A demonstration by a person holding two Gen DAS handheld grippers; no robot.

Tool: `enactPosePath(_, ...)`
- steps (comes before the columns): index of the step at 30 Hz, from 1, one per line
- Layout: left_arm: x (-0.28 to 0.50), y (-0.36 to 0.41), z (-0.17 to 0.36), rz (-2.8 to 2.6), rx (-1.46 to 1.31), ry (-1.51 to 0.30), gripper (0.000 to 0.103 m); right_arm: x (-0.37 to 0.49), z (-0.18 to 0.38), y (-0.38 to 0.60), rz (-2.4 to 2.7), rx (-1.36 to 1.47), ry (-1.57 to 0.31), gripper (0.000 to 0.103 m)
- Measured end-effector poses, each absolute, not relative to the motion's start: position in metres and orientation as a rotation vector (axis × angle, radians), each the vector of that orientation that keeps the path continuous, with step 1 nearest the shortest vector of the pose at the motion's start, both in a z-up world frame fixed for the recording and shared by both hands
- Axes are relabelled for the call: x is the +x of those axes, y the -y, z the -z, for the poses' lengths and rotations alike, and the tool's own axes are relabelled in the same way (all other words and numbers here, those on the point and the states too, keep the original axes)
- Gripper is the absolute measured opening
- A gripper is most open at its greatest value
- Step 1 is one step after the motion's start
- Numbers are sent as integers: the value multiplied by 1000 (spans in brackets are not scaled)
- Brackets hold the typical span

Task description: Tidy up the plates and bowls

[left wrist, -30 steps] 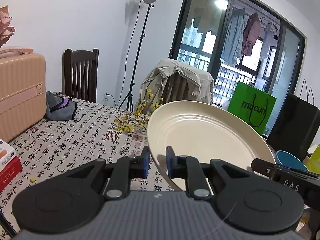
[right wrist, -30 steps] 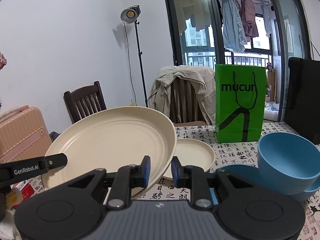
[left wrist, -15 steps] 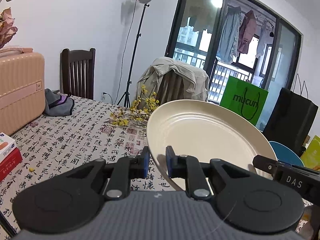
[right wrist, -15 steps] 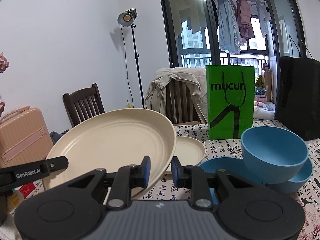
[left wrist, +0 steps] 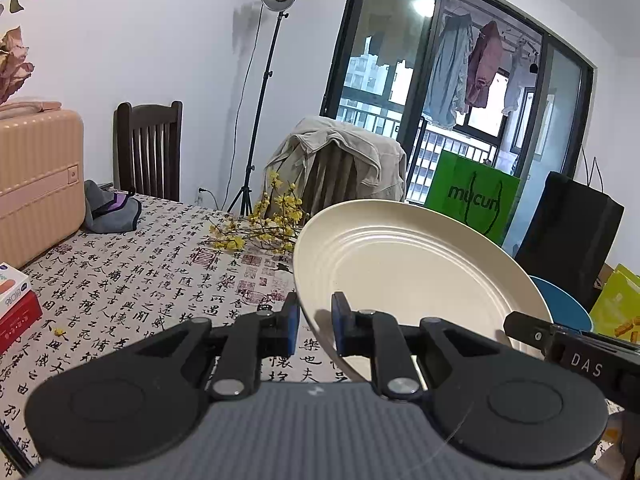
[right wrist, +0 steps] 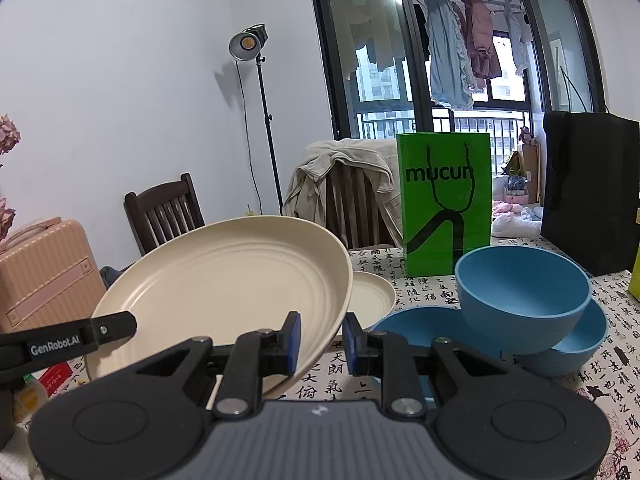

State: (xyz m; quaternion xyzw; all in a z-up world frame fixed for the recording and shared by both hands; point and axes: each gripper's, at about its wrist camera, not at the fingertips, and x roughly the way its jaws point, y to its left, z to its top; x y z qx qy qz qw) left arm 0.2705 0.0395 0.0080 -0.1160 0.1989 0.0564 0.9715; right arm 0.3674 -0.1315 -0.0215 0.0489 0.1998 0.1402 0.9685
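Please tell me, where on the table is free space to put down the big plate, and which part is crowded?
Free patch: bare tablecloth between the suitcase, the yellow flowers and the boxes. Crowded: the side with the small plate, the blue bowls and the green bag. Both grippers hold the big plate.

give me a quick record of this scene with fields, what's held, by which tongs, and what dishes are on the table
held item: large cream plate, tilted, lifted off the table
left tongs: shut on the plate's rim
right tongs: shut on the opposite rim
on table: small cream plate; blue bowls, one resting tilted in another
surface: tablecloth printed with calligraphy
behind dishes: green bag
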Motion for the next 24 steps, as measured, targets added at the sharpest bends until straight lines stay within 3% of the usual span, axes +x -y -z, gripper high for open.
enactPosePath(24, 246, -9, 2, -43, -208, -390, 17, 335, 27, 161, -224, 111, -376, 22)
